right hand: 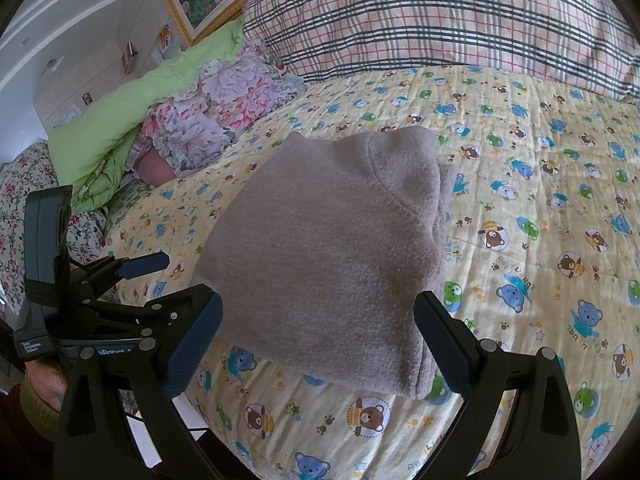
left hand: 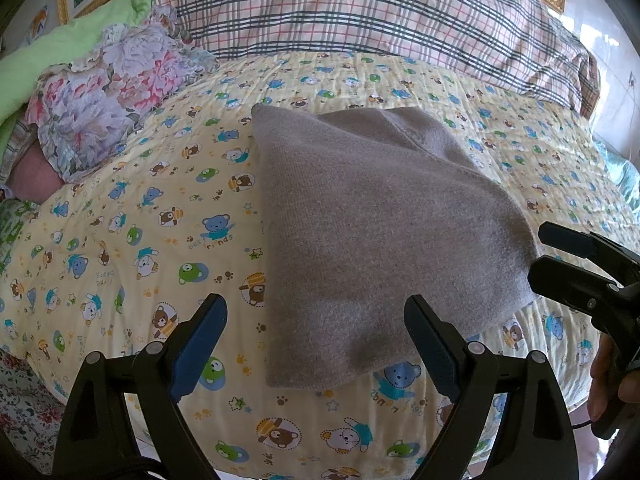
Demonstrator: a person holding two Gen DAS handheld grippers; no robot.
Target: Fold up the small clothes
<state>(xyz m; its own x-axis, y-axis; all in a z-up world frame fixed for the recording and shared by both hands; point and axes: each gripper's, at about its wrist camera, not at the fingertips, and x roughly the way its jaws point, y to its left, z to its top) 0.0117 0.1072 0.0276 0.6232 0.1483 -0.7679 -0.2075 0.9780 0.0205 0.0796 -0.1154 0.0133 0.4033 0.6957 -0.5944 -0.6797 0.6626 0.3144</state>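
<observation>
Two grippers hover over one folded grey-brown knit garment lying flat on the bear-print quilt of the bed. The left gripper has its blue-padded fingers spread wide above the garment's near edge, holding nothing. The right gripper is equally wide, empty, straddling the near right corner. Only the right wrist view shows the stacked layers at the garment's right side and the curved seam; only the left wrist view shows the right gripper's fingers just beside the cloth's right edge. A plaid pillow and floral bedding lie behind.
</observation>
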